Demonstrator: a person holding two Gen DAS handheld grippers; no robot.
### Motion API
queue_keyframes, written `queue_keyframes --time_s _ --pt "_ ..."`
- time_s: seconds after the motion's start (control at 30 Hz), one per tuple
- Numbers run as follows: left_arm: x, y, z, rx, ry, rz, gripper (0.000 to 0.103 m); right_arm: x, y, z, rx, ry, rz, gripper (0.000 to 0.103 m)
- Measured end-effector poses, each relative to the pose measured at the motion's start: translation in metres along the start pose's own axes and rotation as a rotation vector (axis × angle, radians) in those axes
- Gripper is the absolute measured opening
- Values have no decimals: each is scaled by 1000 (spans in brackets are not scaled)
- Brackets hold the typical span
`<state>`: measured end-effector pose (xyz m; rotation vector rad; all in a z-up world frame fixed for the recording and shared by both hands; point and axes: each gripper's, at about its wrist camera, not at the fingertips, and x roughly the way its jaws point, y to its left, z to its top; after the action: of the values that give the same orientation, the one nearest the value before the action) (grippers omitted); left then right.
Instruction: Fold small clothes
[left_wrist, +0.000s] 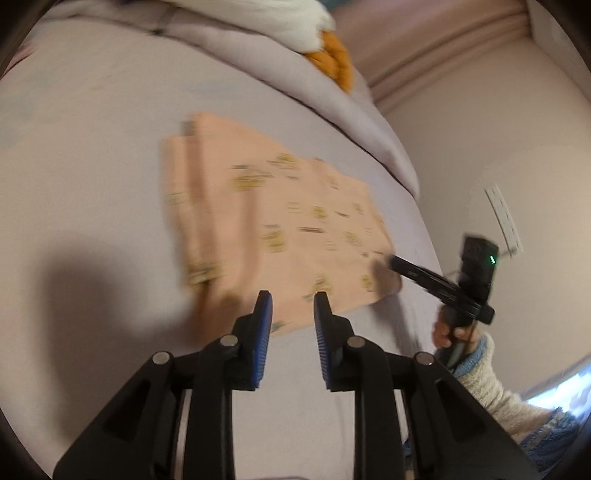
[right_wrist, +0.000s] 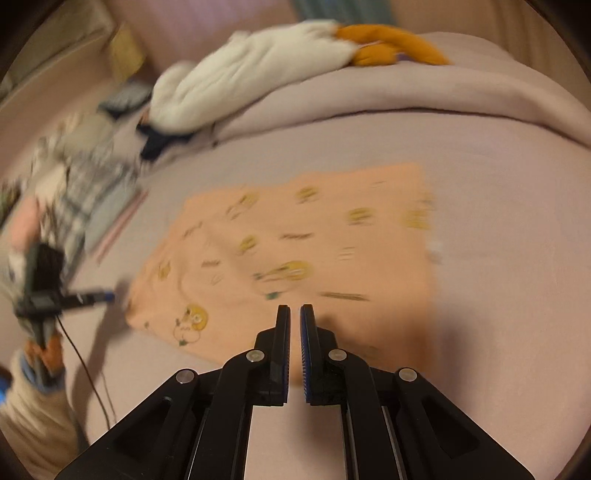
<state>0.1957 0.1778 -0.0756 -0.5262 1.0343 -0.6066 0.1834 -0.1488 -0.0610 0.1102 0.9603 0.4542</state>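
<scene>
A small peach garment (left_wrist: 273, 221) with yellow cartoon prints lies flat and partly folded on the pale bedsheet (left_wrist: 92, 166); it also shows in the right wrist view (right_wrist: 314, 251). My left gripper (left_wrist: 292, 301) is open and empty, just above the garment's near edge. My right gripper (right_wrist: 294, 314) has its jaws nearly closed, holds nothing, and hovers over the garment's near edge. In the left wrist view the right gripper (left_wrist: 393, 262) reaches the garment's right corner. In the right wrist view the left gripper (right_wrist: 107, 295) is beside its left corner.
A rolled duvet (right_wrist: 406, 96) runs along the far side of the bed, with a white and orange plush toy (right_wrist: 280, 62) on it. A heap of other clothes (right_wrist: 81, 184) lies at the far left. A wall with a socket strip (left_wrist: 504, 218) stands to the right.
</scene>
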Motion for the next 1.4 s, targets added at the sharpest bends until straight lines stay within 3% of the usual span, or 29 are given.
queue_keyframes --time_s 0.13,0.23,0.4,0.53,0.67,0.77,0.83,0.9,1.0,1.03,1.1,1.2,1.3,1.33,1.37,1.4 --pt "54 -25 2 82 86 73 22 40 3 26 10 41 -1 6" --pt "82 -15 -14 110 181 175 21 69 -8 40 43 94 -61 6" --pt "71 -1 -32 77 186 121 20 85 -32 59 142 85 -106 0" --pt "60 10 -42 36 198 95 17 86 -57 70 283 53 -73 0" --pt "37 -1 -42 62 150 58 19 59 -46 62 261 -4 -73 0" --pt "33 -11 -20 73 81 28 30 35 -39 44 204 -30 -4 0" --pt "36 -8 -5 47 37 24 36 28 -35 32 189 -21 -11 5" --pt "44 1 8 4 4 42 36 21 -40 20 170 -7 -26 9" --pt "55 19 15 -21 4 182 34 14 -49 0 123 34 -96 10" --pt "59 26 14 -33 14 191 25 11 -54 -8 114 50 -110 13" --pt "54 36 10 -58 1 169 18 2 -65 -15 111 59 -109 13" --pt "32 46 5 -102 -25 131 18 -11 -86 -22 166 59 -140 13" --pt "6 51 -1 -112 -48 166 36 -27 -93 -20 200 19 -172 16" --pt "-6 57 -3 -125 -59 172 56 -30 -88 -19 190 3 -196 26" --pt "-8 56 -5 -137 -77 195 65 -30 -79 -16 183 -15 -200 38" --pt "-14 59 -6 -148 -94 202 72 -31 -74 -13 177 -28 -184 43"
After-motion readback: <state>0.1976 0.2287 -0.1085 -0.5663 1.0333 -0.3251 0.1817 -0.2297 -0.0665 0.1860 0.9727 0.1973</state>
